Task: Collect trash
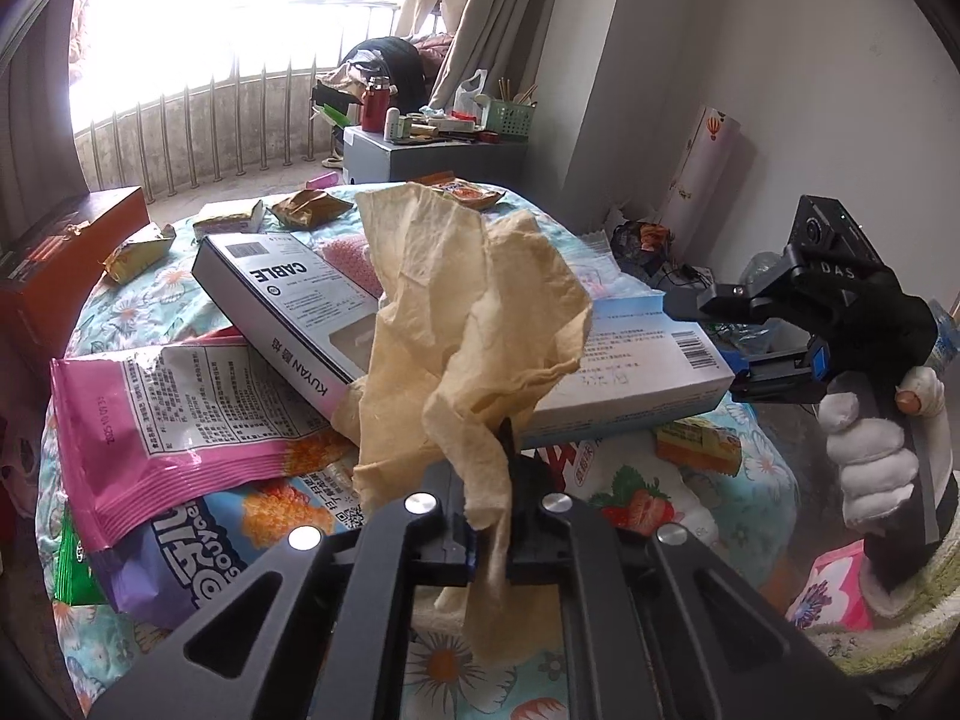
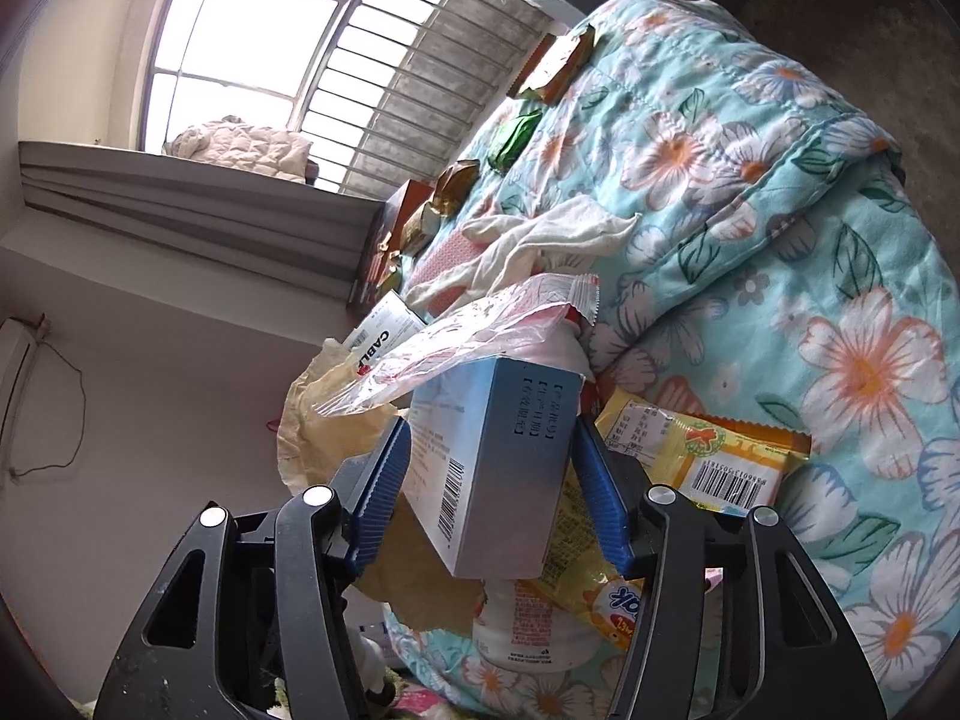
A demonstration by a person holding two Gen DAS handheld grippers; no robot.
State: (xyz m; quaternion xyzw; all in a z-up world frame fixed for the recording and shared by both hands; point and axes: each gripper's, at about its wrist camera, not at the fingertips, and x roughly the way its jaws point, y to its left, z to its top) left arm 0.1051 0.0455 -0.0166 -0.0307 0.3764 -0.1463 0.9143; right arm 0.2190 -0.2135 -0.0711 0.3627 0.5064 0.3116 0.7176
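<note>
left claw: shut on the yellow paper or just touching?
Shut. The left claw pinches the yellow paper, which stands crumpled above the fingers.

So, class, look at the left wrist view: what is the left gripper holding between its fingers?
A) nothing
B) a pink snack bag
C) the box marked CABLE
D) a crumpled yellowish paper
D: the left gripper is shut on the crumpled yellowish paper, which stands up out of its closed fingers.

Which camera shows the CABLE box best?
The left wrist view: the CABLE box lies with its printed face and window in sight, partly behind the yellow paper. The right wrist view shows only a corner.
</note>
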